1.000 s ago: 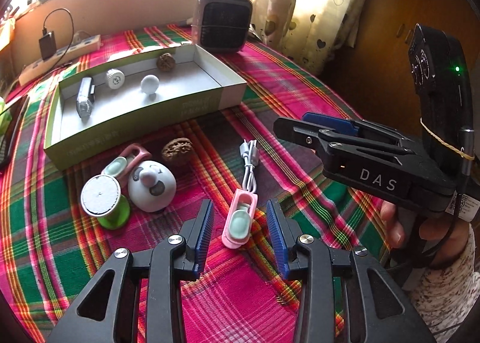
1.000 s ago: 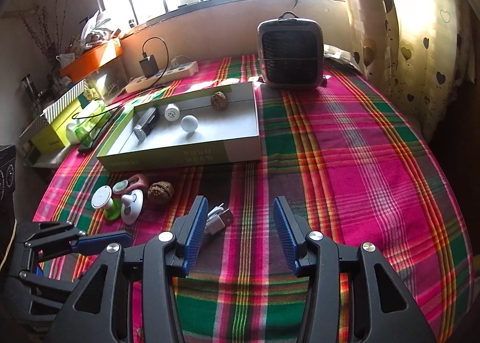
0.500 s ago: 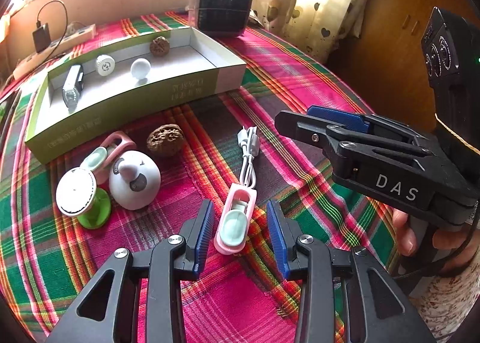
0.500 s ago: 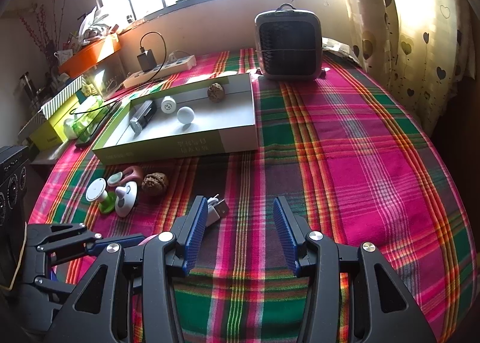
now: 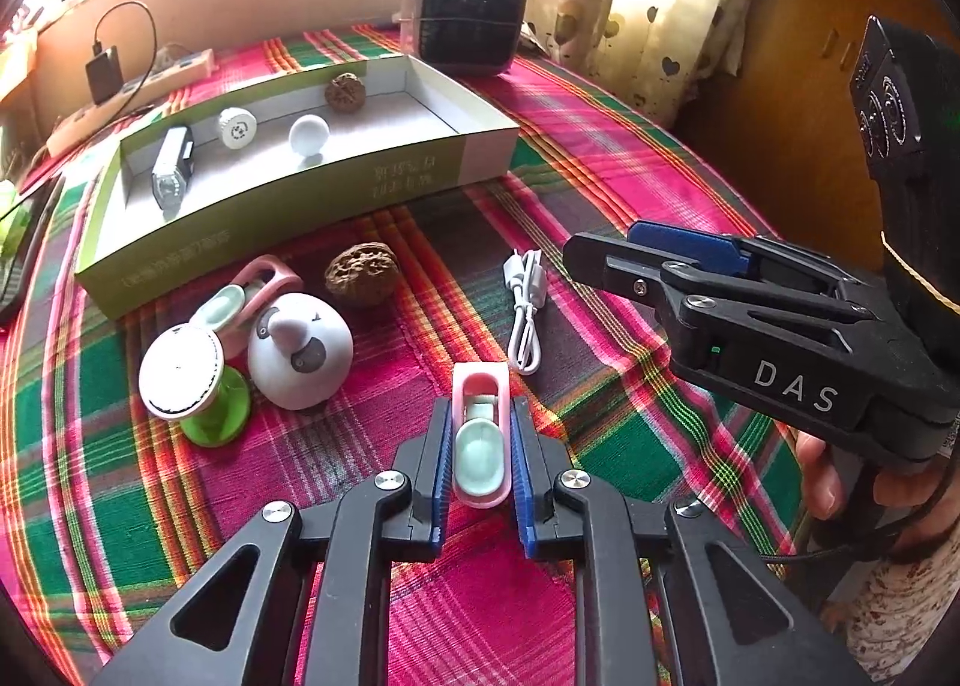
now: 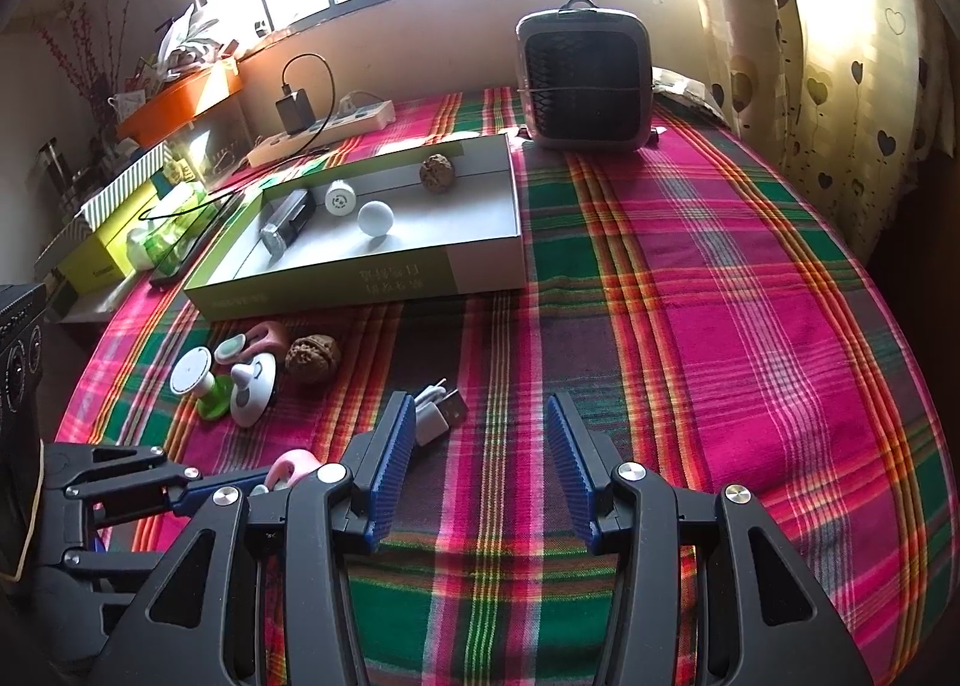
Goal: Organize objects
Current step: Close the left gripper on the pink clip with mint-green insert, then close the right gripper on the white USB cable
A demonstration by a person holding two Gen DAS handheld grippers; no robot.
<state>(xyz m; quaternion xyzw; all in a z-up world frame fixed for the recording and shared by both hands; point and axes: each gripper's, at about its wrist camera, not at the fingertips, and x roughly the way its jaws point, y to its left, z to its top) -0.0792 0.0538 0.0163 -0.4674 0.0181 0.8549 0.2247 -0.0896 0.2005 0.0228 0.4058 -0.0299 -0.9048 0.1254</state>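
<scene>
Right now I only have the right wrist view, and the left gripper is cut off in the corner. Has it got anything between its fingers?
Observer: Yes. The left gripper is closed on the pink clip, with its pads against both long sides. The clip lies on the tablecloth.
Operator: And the cable? I see only its plugs.
Observer: The white cable is a folded bundle lying just past the clip's far end, slightly to the right.
</scene>
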